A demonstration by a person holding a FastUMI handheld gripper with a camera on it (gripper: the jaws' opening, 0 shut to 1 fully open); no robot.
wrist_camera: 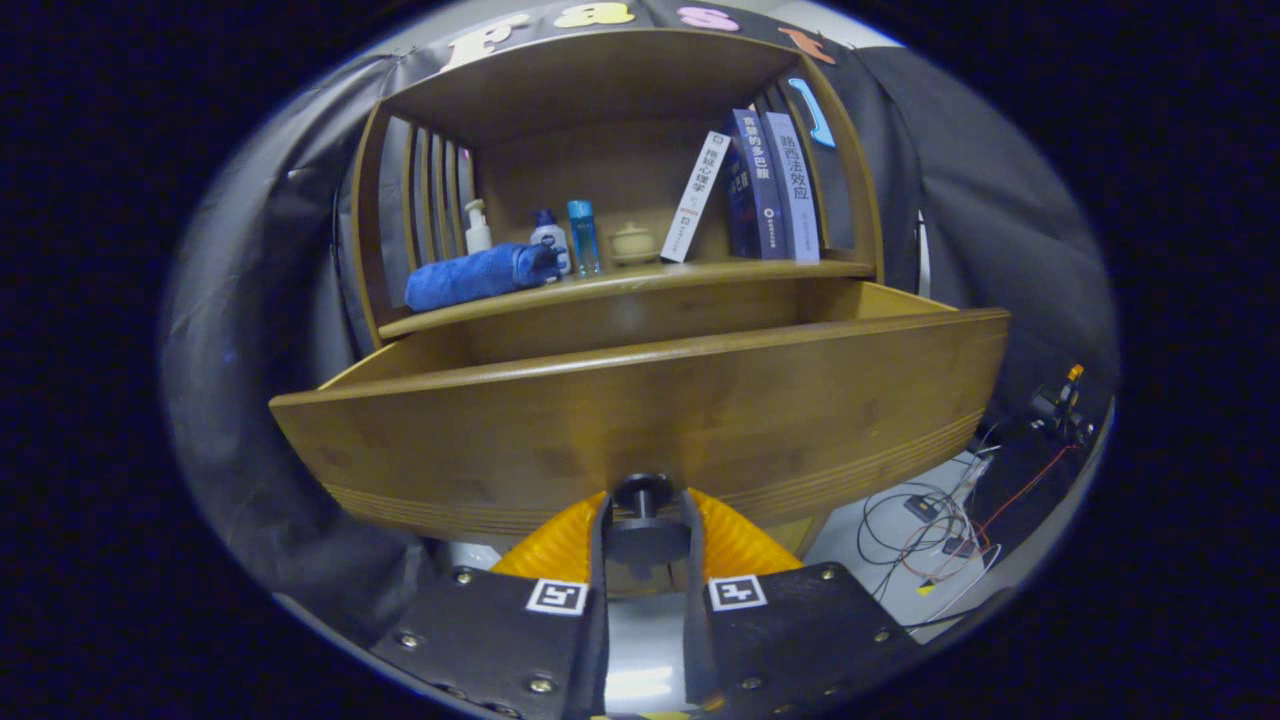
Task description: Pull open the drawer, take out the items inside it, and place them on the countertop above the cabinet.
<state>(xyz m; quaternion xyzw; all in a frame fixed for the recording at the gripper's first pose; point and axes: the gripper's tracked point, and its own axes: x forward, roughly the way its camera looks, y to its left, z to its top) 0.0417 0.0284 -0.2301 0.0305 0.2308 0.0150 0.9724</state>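
Drawer already stands well out of the cabinet with the claw clamped on its dark knob, so opening looks done (contents hidden behind the front panel), items not yet out and placed on the worktop.

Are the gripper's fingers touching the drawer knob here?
Touching. In the gripper view, the dark knob on the pulled-out drawer front sits between the two fingers of the gripper, which press against its sides with no gap showing.
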